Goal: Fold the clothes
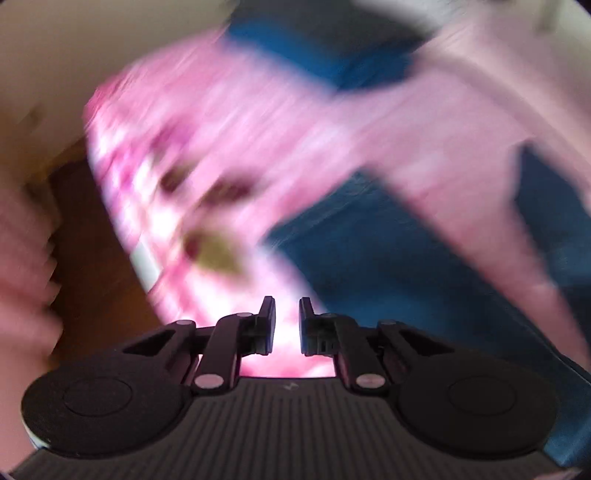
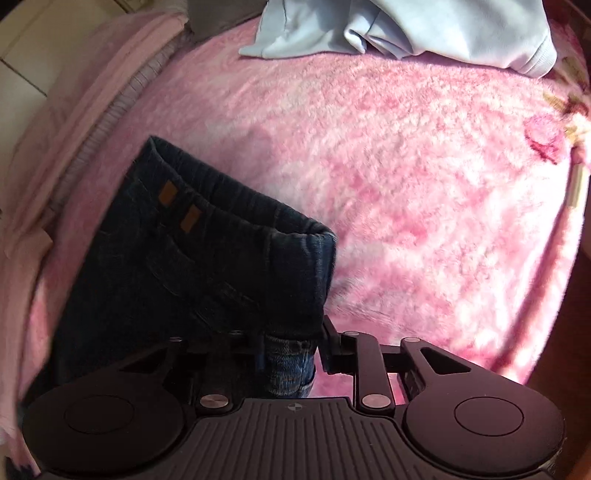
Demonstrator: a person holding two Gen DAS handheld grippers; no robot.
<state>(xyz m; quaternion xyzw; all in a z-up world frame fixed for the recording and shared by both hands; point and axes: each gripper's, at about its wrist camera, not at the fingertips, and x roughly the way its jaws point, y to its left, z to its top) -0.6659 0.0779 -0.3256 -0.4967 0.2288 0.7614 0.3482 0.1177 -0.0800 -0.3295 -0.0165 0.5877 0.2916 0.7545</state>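
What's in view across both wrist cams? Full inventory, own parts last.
jeans: 1, dark blue, folded on the blanket at lower left of the right wrist view, hem end between the right tongs.
blanket: 1, fluffy pink, covers the surface.
light garment: 1, pale blue, crumpled at the far edge of the blanket.
pink garment: 1, pale pink, along the blanket's left edge.
blue cloth: 1, blue, behind blurred pink fabric in the left wrist view; too blurred to identify.
left tongs: 1, black, slightly apart, nothing gripped.
right tongs: 1, black, around the jeans' hem.
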